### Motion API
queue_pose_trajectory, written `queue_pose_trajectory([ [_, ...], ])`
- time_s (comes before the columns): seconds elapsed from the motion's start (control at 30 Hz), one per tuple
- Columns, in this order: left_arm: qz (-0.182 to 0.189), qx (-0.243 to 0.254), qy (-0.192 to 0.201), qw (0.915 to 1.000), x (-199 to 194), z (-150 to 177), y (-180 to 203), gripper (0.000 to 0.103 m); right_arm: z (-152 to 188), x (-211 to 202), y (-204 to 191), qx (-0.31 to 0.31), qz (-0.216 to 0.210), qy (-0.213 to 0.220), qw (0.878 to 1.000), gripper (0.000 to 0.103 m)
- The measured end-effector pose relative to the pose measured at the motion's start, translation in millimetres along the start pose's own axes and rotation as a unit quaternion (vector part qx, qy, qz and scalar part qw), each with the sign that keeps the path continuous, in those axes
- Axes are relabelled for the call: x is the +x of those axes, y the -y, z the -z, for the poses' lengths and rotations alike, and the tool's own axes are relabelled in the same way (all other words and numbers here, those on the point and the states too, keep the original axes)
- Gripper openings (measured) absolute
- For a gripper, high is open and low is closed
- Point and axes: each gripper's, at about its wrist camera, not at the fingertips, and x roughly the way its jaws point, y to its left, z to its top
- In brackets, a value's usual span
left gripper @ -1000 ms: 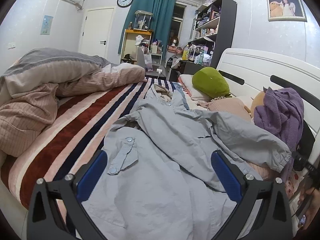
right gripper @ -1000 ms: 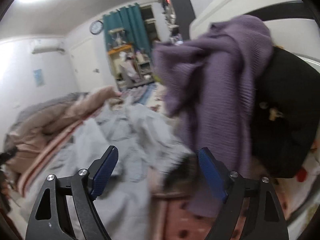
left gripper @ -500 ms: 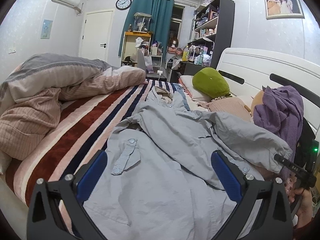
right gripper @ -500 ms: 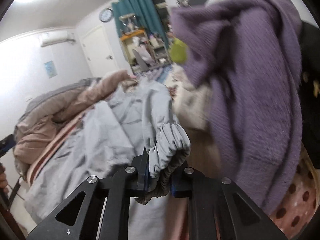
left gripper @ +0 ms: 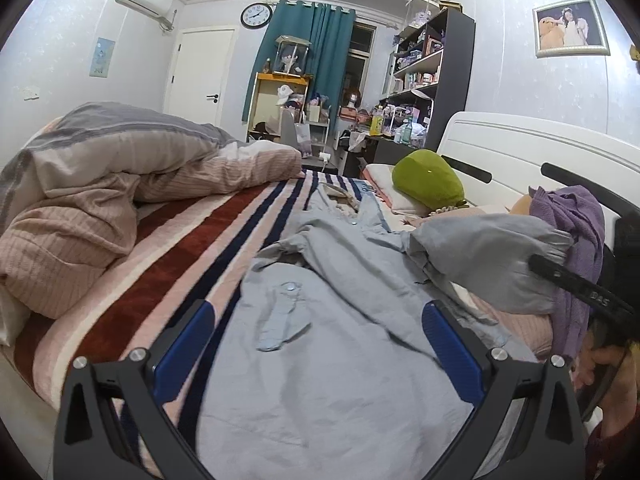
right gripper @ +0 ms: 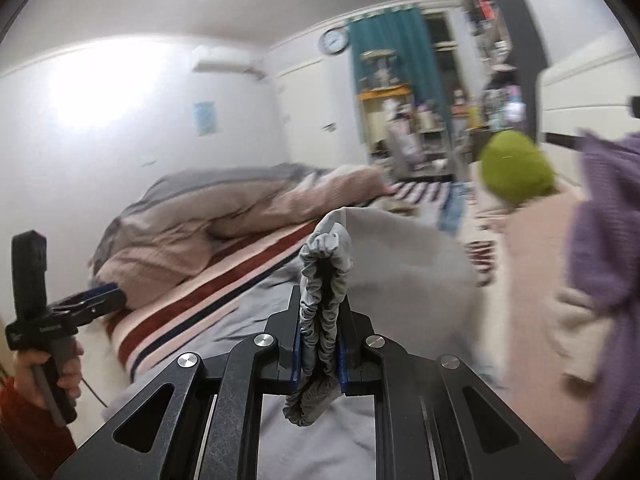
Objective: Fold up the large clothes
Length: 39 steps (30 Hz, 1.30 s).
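Presently, right claw (right gripper: 319,354): pinched the gathered elastic cuff (right gripper: 322,280) of the pale grey-blue jacket (left gripper: 332,344), sleeve lifted.
Left claw (left gripper: 316,344): spread wide, hovering over the jacket, gripping nothing.
Jacket: sprawled on the striped pink, maroon and navy bed (left gripper: 172,264).
Purple knitted garment (left gripper: 576,224): at 3 o'clock.
Green plush cushion (left gripper: 428,182): at 1 o'clock.

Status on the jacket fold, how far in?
Early. Done: grey jacket lies spread on the striped bed. In hand: right claw is shut on the elastic sleeve cuff, sleeve lifted. Left claw hovers open above the jacket body. Left: every fold.
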Motion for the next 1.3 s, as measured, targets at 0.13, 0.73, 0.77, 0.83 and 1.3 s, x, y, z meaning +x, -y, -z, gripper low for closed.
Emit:
queue_pose_trajectory([
  [0.13, -0.007, -0.002, -0.001, 1.0, -4.8, 6.1, -20.9, 0.102, 10.0, 58.8, -28.0, 0.008, -0.067, -0.053, 0.996, 0.008],
  [0.73, -0.012, -0.043, -0.031, 0.9985, 10.1, 28.1, -76.4, 0.102, 95.0, 184.0, -76.0, 0.055, -0.149, -0.224, 0.961, 0.057],
  [0.77, -0.014, -0.043, -0.032, 0.9985, 11.0, 28.9, -77.1, 0.102, 90.9, 176.0, -77.8, 0.051, -0.162, -0.213, 0.962, 0.057],
  [0.83, -0.014, -0.042, -0.035, 0.9984, 12.0, 30.3, -78.7, 0.102, 81.9, 154.0, -75.9, 0.05, -0.182, -0.185, 0.965, 0.055],
  [1.3, 0.033, -0.061, -0.077, 0.9946, 20.0, 52.4, -78.6, 0.099, 85.1, 44.5, 6.9, 0.096, -0.049, -0.127, 0.986, 0.039],
])
